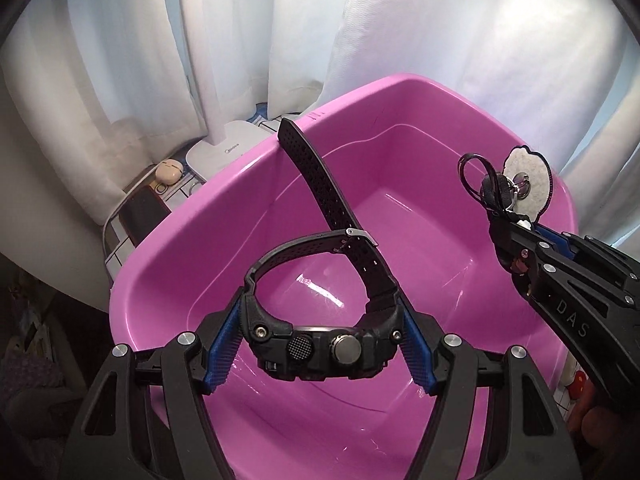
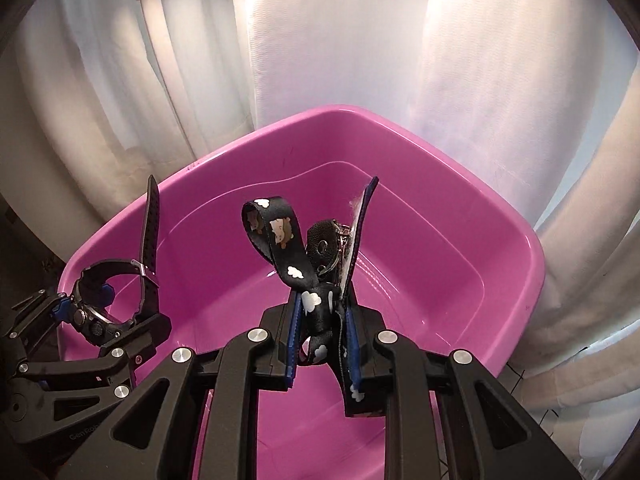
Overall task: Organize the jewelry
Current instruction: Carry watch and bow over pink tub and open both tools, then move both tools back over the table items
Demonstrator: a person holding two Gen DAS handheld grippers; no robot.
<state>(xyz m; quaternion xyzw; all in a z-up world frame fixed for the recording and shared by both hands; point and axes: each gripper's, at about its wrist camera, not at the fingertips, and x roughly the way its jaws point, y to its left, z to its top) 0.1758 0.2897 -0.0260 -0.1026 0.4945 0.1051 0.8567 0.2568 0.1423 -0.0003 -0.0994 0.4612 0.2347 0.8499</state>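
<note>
Left gripper (image 1: 320, 344) clamping black watch (image 1: 320, 350) over pink tub (image 1: 192, 208); right gripper (image 2: 322, 334) at 2 o'clock, pinching strap keychain (image 2: 280, 240), possibly lanyard.

The left gripper (image 1: 320, 344) is held level, its blue pads (image 1: 222, 354) clamped on something. The right gripper (image 2: 320, 336) is likewise closed, raised just beside it.
</note>
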